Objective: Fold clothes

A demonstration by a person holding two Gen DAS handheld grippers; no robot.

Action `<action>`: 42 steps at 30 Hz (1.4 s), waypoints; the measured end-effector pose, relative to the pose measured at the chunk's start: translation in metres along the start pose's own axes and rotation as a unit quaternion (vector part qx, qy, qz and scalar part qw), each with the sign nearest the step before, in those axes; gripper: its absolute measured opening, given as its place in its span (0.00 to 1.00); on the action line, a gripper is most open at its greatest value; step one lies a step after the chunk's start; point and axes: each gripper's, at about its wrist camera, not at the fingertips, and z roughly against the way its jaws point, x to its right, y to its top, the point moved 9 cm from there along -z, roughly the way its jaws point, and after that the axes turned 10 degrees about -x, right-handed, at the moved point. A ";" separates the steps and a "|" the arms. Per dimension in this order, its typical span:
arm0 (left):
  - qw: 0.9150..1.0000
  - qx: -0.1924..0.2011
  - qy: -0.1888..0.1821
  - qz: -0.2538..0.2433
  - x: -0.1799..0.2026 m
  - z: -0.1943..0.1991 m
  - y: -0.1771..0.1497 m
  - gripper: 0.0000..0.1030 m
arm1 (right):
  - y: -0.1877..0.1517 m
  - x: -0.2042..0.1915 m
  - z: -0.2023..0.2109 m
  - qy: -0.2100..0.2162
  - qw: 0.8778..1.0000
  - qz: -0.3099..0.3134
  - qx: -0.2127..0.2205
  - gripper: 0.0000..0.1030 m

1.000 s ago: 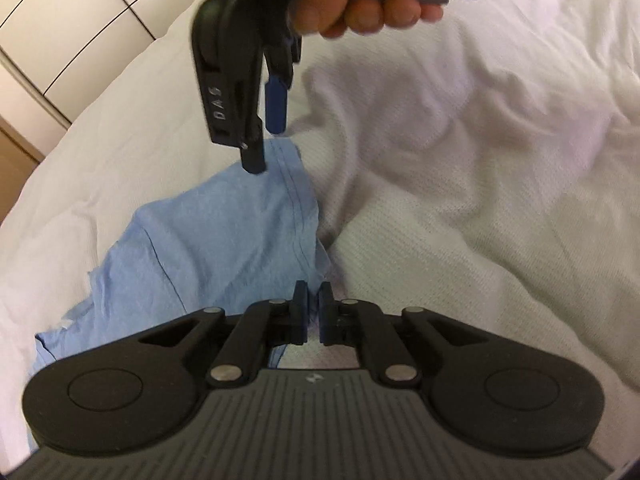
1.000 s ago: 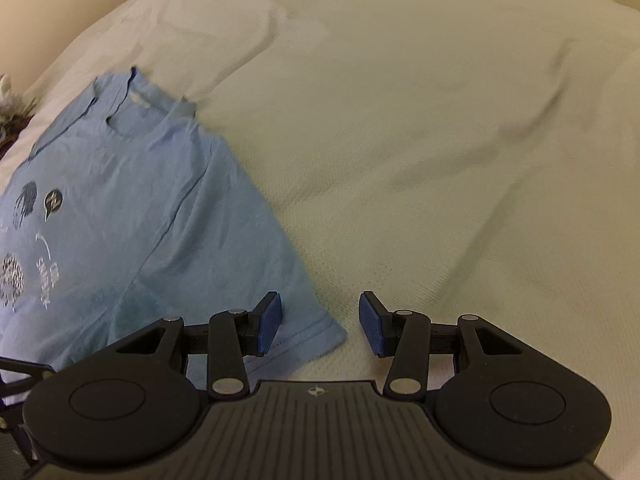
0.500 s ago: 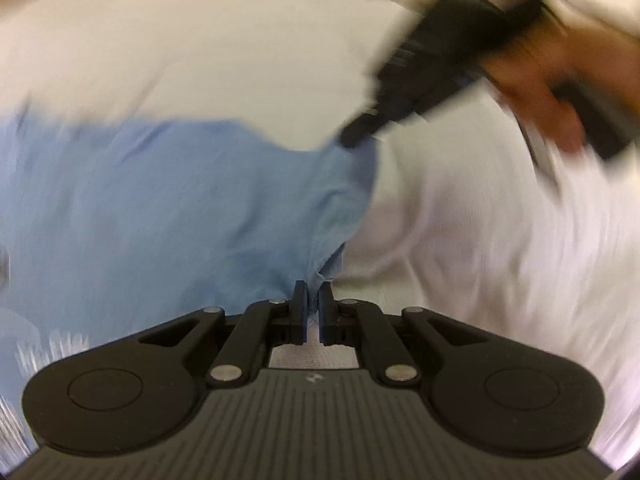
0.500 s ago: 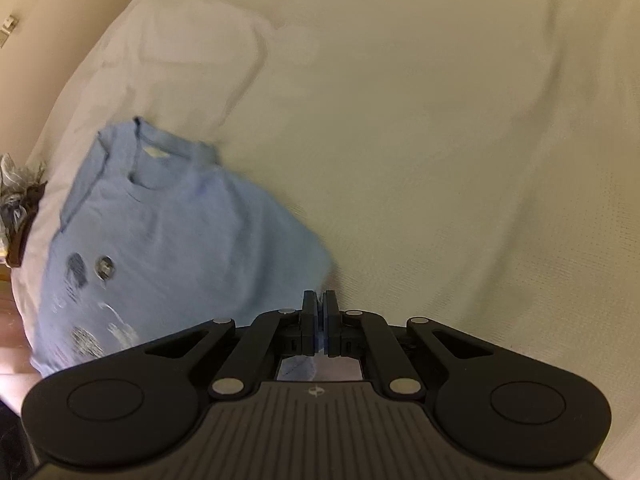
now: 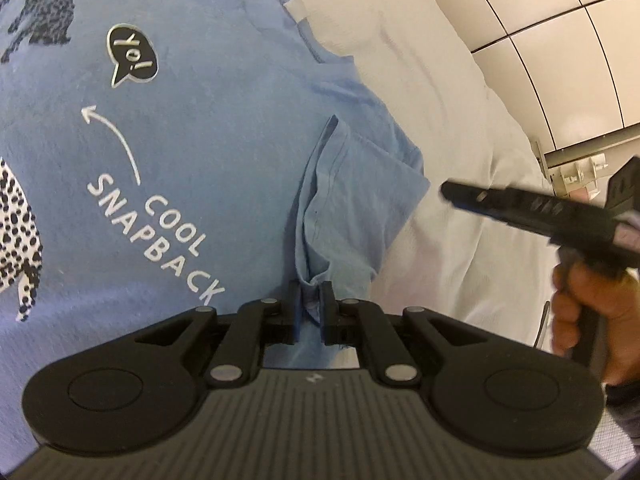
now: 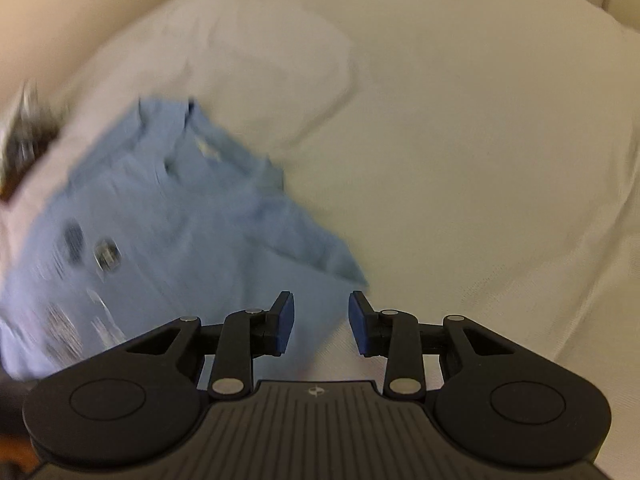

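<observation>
- A bed (image 5: 460,120) with a white cover fills both views; a panelled wall (image 5: 560,40) stands behind it.
- A blue T-shirt (image 5: 200,140) lies print-up on the bed, its sleeve (image 5: 352,200) folded inward.
- Left gripper (image 5: 310,312): jaws clenched on the sleeve's edge.
- Right gripper (image 6: 320,324): jaws released, hovering over the shirt's edge.

Right view: T-shirt (image 6: 168,216) print motion-blurred; dark clutter (image 6: 28,136) at left edge unidentifiable.
</observation>
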 end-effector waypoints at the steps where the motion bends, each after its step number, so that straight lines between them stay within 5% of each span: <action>1: 1.000 0.001 0.000 0.001 -0.004 -0.001 0.001 0.04 | -0.003 -0.002 -0.006 -0.010 1.000 0.019 -0.006 0.34; 8: 1.000 -0.007 0.008 -0.008 -0.018 -0.003 0.008 0.04 | -0.001 -0.006 -0.035 -0.015 0.998 0.049 -0.024 0.33; 16: 0.998 -0.007 0.041 -0.044 -0.027 0.026 0.009 0.08 | -0.004 0.009 -0.036 -0.115 0.993 0.010 -0.027 0.34; 22: 0.993 -0.002 0.088 -0.080 -0.038 0.067 0.006 0.18 | -0.043 -0.020 -0.005 -0.065 0.998 -0.022 -0.014 0.40; 33: 0.964 -0.014 0.200 -0.173 -0.065 0.161 -0.040 0.33 | -0.143 -0.117 0.035 0.010 0.999 -0.034 -0.037 0.41; 42: 0.931 0.000 0.278 -0.238 -0.102 0.255 -0.088 0.69 | -0.184 -0.172 0.072 0.008 1.000 -0.003 -0.015 0.43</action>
